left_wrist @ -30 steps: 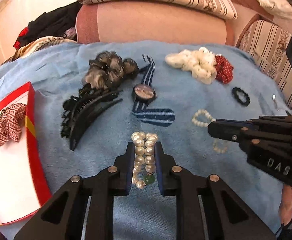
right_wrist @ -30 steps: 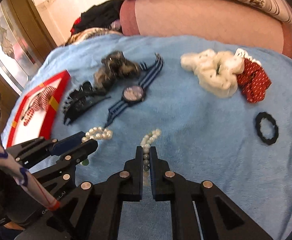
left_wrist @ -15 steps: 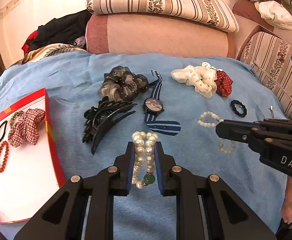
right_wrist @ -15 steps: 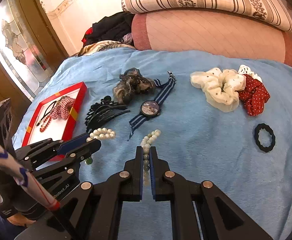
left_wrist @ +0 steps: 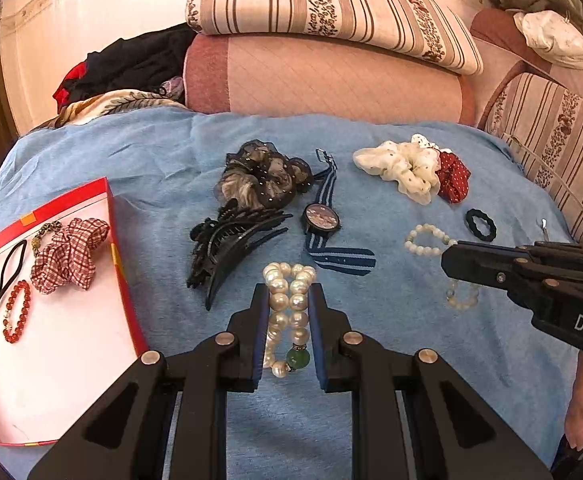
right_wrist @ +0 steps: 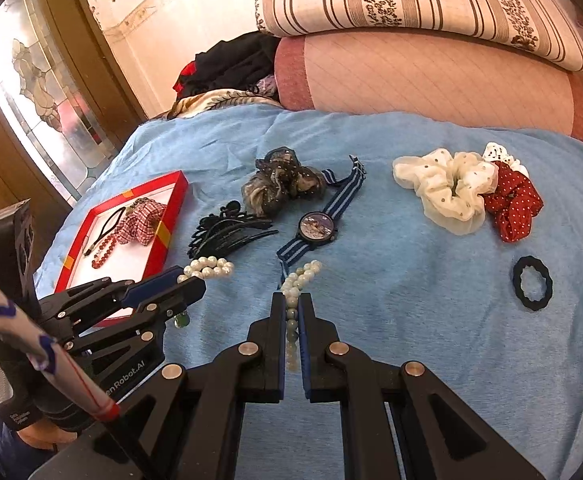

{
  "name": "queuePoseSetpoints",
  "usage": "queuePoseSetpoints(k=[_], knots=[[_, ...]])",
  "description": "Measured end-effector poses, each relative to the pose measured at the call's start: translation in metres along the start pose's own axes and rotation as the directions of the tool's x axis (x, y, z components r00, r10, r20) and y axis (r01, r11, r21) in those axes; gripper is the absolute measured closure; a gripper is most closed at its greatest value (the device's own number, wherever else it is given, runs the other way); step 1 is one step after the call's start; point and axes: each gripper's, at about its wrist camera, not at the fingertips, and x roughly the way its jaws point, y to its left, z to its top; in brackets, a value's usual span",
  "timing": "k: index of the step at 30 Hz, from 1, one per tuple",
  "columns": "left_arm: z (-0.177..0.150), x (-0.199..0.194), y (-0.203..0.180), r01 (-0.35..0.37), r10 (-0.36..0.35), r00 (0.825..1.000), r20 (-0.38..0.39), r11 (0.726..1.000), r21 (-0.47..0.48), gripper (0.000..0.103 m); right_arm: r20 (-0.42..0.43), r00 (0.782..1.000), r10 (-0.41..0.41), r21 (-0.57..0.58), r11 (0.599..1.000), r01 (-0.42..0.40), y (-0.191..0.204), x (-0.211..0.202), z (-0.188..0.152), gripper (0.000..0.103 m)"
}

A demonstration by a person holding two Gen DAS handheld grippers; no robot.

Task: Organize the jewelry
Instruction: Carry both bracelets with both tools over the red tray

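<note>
My left gripper (left_wrist: 288,292) is shut on a white pearl bracelet (left_wrist: 287,312) with a green bead, held above the blue blanket. It also shows in the right wrist view (right_wrist: 207,270). My right gripper (right_wrist: 291,300) is shut on a pale green-white bead bracelet (right_wrist: 301,278), also seen in the left wrist view (left_wrist: 427,240). A red-rimmed white tray (left_wrist: 121,280) at the left holds a plaid scrunchie (left_wrist: 69,254), a red bead bracelet (left_wrist: 17,316) and a black cord.
On the blanket lie a black claw clip (left_wrist: 231,246), a dark scrunchie (left_wrist: 259,178), a striped-strap watch (left_wrist: 321,218), white (left_wrist: 399,168) and red (left_wrist: 453,178) scrunchies and a black hair tie (left_wrist: 480,224). Pillows and bolsters stand behind.
Both grippers have lifted and pulled back from the blanket with their bracelets held. More of the red tray shows at the left.
</note>
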Motion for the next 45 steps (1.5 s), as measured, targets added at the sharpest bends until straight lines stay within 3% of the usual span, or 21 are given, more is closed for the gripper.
queuePoseSetpoints(k=[14,24,31,37,40,45], knots=[[0.001,-0.029,0.037,-0.015,0.018,0.999,0.045,0.998,-0.064,0.084,0.021,0.999,0.049,-0.025,0.998,-0.049,0.044,0.000,0.003,0.097],[-0.012,-0.057,0.112,-0.071,0.082,0.995,0.059,0.982,-0.173,0.084,-0.002,0.990,0.139,-0.074,0.988,-0.139,0.117,0.029,0.020,0.097],[-0.033,-0.076,0.186,-0.154,0.171,0.985,0.033,0.945,-0.288,0.084,-0.082,0.976,0.200,-0.116,0.971,-0.209,0.176,0.074,0.019,0.097],[-0.055,-0.083,0.244,-0.235,0.245,0.969,-0.021,0.895,-0.379,0.084,-0.134,0.964,0.229,-0.137,0.959,-0.247,0.212,0.115,0.018,0.097],[-0.066,-0.081,0.263,-0.262,0.261,0.964,-0.058,0.874,-0.408,0.084,-0.159,0.960,0.230,-0.141,0.957,-0.253,0.222,0.133,0.018,0.097],[-0.076,-0.075,0.276,-0.285,0.271,0.958,-0.095,0.864,-0.415,0.084,-0.181,0.961,0.207,-0.162,0.958,-0.237,0.232,0.152,0.018,0.097]])
